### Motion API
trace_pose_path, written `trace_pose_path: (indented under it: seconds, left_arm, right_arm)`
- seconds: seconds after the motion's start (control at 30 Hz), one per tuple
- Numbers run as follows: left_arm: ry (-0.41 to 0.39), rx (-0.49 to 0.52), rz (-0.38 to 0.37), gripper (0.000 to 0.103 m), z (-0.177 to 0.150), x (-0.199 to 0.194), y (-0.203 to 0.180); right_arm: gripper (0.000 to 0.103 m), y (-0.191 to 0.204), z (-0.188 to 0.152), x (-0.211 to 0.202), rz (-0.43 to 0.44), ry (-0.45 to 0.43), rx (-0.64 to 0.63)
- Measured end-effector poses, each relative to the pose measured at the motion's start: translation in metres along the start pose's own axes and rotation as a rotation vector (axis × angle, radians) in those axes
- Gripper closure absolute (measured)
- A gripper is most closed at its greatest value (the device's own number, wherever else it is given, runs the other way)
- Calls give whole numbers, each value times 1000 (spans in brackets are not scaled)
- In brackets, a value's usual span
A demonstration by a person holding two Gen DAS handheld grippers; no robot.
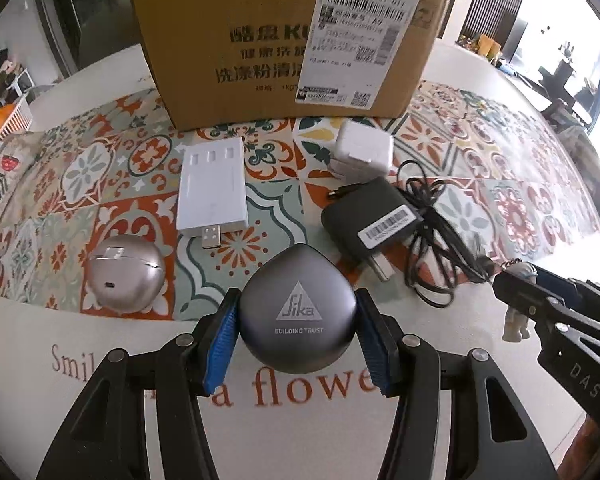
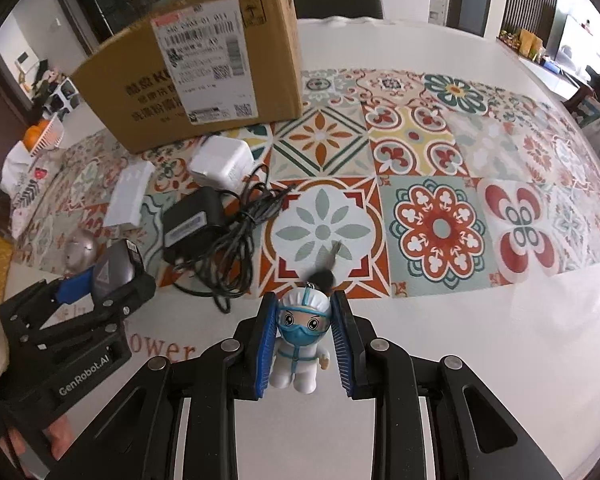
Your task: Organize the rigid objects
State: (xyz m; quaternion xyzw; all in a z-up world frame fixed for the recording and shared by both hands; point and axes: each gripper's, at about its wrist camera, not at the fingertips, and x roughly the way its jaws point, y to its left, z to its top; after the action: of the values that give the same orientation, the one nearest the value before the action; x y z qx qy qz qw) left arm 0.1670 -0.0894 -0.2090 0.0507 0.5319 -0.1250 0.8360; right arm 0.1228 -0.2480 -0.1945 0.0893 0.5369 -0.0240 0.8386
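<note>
Two grippers are gripping: the left gripper is clamping a grey Sika case between its blue pads, the right gripper is squeezing a white figurine keychain. Just beyond the left gripper are lying a silver ball, white USB hub, black adapter, white charger; farther, a cardboard box is standing.

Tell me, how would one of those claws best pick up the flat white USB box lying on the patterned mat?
Probably across the two long sides of the white USB hub, near its middle, coming down from above. It lies flat, those sides are straight and parallel, and the mat beside them is bare. Avoid the metal plug sticking out of its near end.
</note>
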Motion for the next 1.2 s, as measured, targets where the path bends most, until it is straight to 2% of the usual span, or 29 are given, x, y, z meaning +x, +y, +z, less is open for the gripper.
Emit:
trace_pose_path:
  seconds: [0.17, 0.43, 0.83, 1.2]
  left_arm:
    - [-23, -2, -4, 48, 3, -20, -6]
    - [-110, 1, -8, 48, 16, -59, -9]
    - [-231, -13, -6, 48, 39, -108, 7]
    - [-310, -29, -14, 48, 71, -142, 24]
  right_arm:
    - [76, 4, 1, -23, 12, -38, -10]
    - [76, 14, 12, -61, 35, -122, -41]
    - [76, 38, 39, -105, 76, -256, -104]
    - [76, 58, 72, -131, 124, -362, -129]
